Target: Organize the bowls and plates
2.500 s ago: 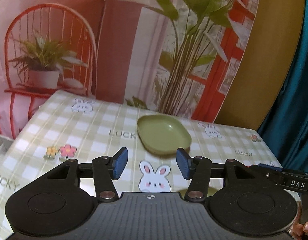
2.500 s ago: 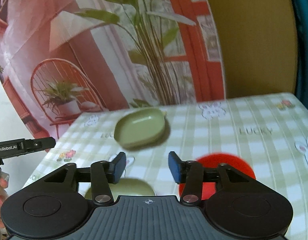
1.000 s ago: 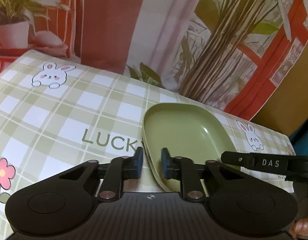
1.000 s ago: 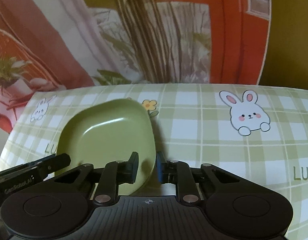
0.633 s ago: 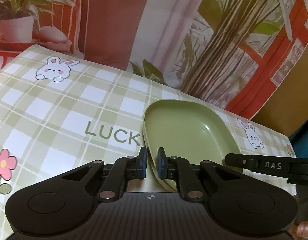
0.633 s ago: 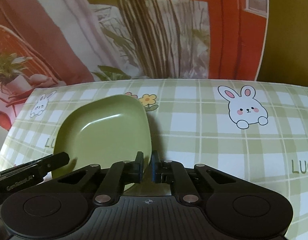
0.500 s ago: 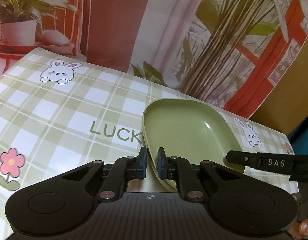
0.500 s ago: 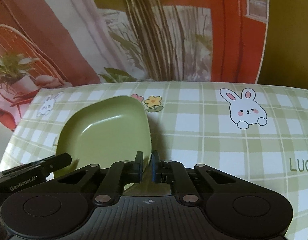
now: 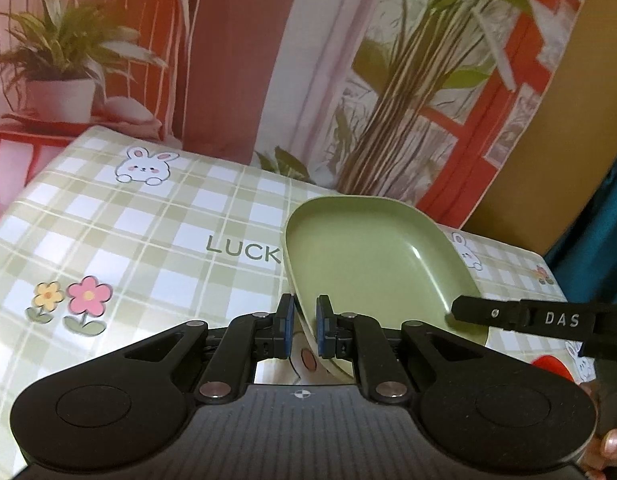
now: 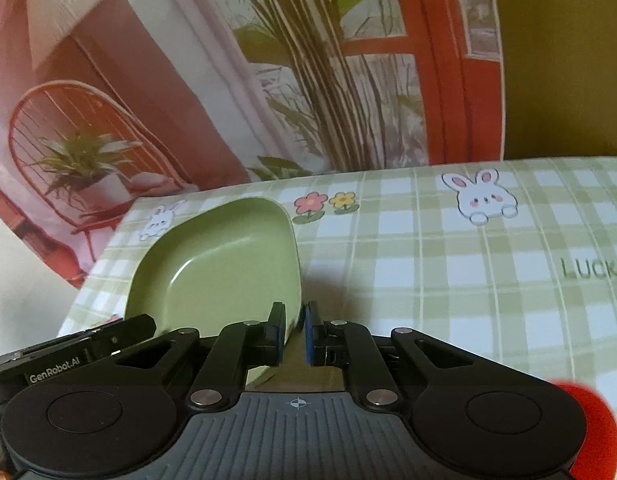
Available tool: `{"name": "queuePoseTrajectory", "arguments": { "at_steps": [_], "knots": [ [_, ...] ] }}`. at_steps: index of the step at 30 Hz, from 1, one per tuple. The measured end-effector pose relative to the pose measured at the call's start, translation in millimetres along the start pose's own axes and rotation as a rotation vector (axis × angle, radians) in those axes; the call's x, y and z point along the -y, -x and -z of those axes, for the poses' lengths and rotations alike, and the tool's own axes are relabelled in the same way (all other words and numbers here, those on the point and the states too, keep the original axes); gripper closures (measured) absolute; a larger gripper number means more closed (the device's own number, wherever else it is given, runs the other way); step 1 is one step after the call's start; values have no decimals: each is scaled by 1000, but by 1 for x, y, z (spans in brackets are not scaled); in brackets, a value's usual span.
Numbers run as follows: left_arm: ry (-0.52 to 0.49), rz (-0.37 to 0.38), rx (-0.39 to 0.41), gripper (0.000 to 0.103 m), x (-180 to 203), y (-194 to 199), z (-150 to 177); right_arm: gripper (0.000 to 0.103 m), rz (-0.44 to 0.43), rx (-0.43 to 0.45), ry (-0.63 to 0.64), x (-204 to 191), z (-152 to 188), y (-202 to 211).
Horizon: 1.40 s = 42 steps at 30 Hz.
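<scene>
We hold the green plate (image 9: 372, 256) between both grippers, lifted clear of the table (image 9: 148, 248). The left gripper (image 9: 305, 330) has its jaws clamped on the plate's near left rim; the right gripper (image 10: 295, 334) has its jaws clamped on the near right rim.

Legible writing: in the left wrist view the tablecloth reads "LUCK", its last part hidden behind the plate, and the other gripper's bar at right reads "DAS". In the right wrist view the cloth reads "LUCKY" at the right edge, and the other gripper's bar at lower left reads "GenRobot.AI".

Only the left wrist view shows fingertips (image 9: 612, 446) at the lower right corner. Both views show part of a red item (image 10: 588, 420) on the table at the lower right; we cannot tell what it is.
</scene>
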<state>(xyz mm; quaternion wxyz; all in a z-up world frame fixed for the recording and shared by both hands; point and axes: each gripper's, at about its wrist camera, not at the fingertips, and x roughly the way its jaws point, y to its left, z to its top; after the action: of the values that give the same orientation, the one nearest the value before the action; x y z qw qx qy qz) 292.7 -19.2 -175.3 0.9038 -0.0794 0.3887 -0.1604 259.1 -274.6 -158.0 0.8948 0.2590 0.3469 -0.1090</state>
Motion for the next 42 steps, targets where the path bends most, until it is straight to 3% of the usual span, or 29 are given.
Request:
{"name": "queuePoseTrajectory", "arguments": {
  "at_steps": [10,26,42],
  "knots": [
    [2,-9,10,91,7,43,22,94,-7,79,39,-8,38,42],
    [25,-37,-34,91,17,68,51,91,-32,160,90,-10,82,88],
    [14,-17,-54,91,30,90,79,90,-36,160,69,5,118,117]
  ]
}}
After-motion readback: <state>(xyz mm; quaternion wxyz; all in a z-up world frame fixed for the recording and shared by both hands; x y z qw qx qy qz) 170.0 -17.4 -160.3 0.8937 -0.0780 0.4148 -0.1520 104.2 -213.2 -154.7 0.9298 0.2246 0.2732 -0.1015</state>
